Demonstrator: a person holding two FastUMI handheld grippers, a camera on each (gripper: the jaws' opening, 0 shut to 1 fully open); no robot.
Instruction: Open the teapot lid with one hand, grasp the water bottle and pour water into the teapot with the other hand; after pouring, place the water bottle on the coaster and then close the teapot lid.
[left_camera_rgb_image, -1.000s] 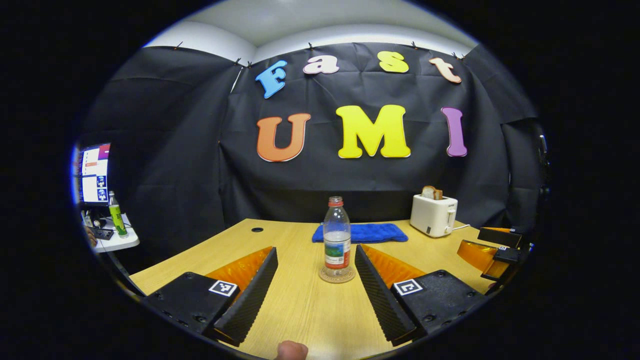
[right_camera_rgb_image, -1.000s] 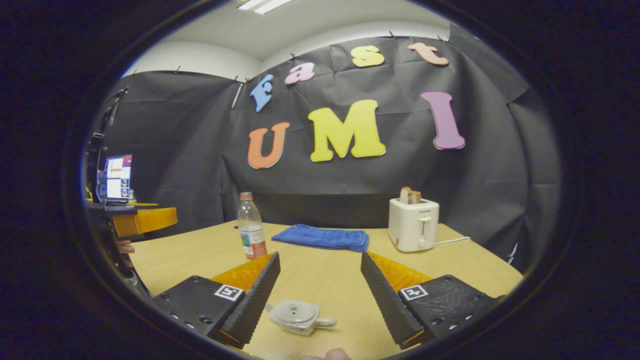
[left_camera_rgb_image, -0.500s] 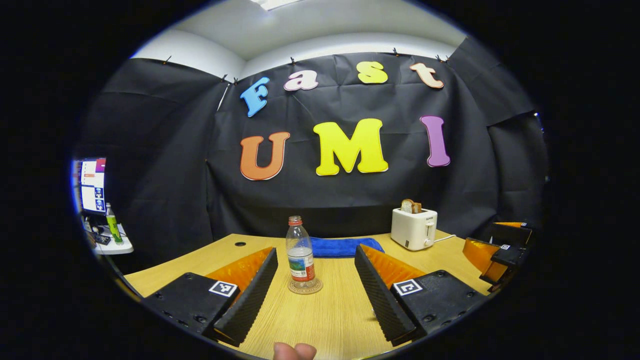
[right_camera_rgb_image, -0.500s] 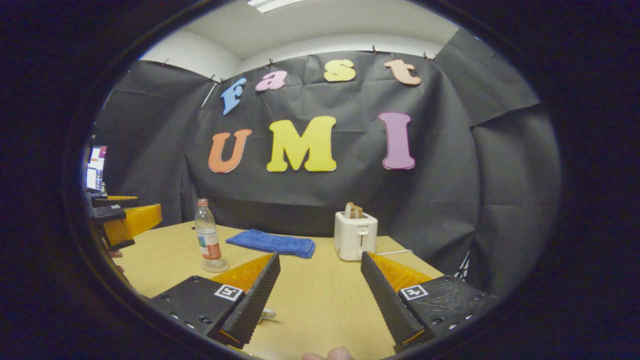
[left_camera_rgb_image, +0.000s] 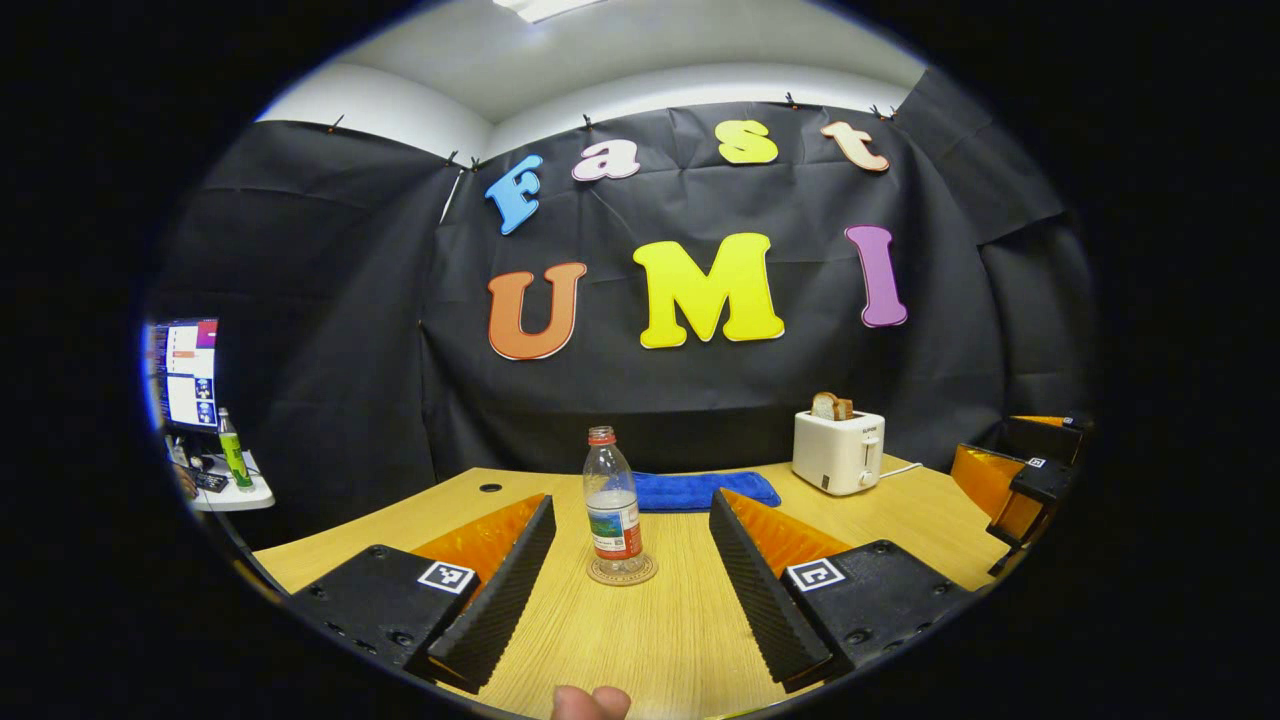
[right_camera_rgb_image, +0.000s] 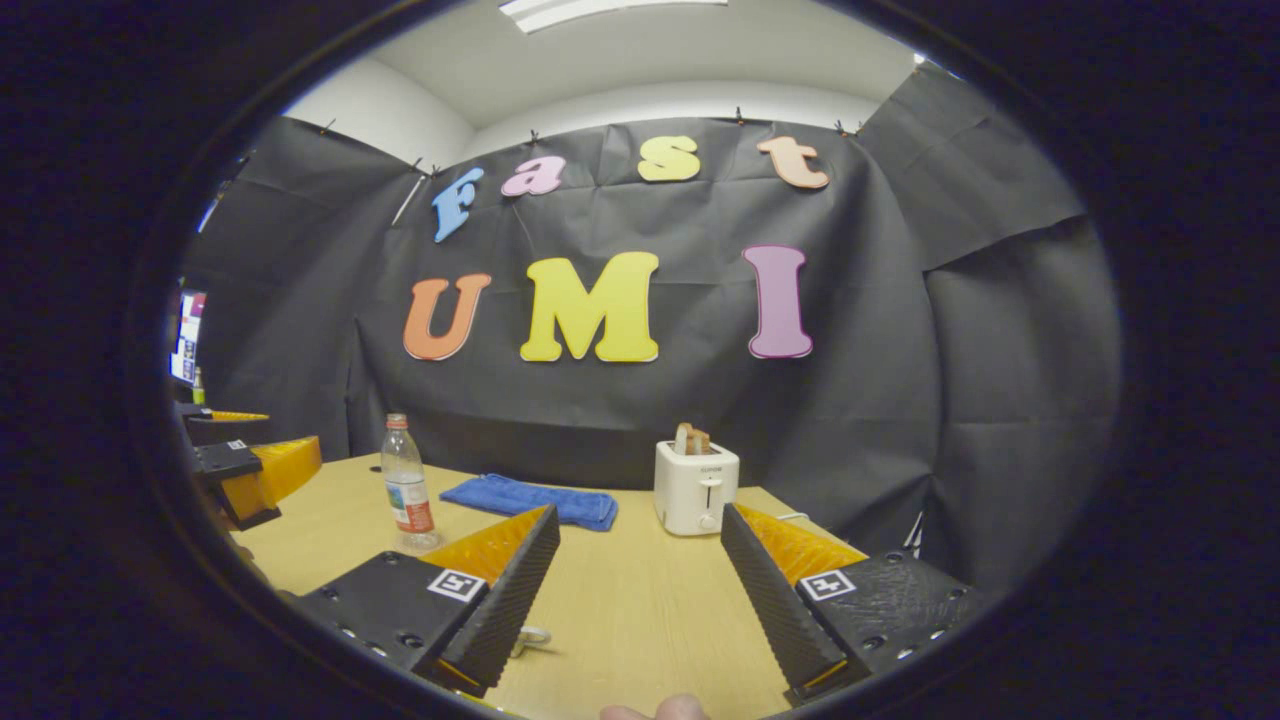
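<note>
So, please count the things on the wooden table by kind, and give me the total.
Water bottle: 1
Coaster: 1
Blue towel: 1
White toaster: 1
Teapot, only its handle seen: 1
Total: 5

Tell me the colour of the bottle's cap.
Red. The bottle cap shows best in the left gripper view, where the bottle stands on the coaster.

The table (left_camera_rgb_image: 660, 640) has a matt, light wood-grain surface. The water bottle (left_camera_rgb_image: 612, 500) is clear, glossy plastic; the towel (left_camera_rgb_image: 700, 490) is soft cloth. The toaster (left_camera_rgb_image: 838, 452) is smooth plastic.
</note>
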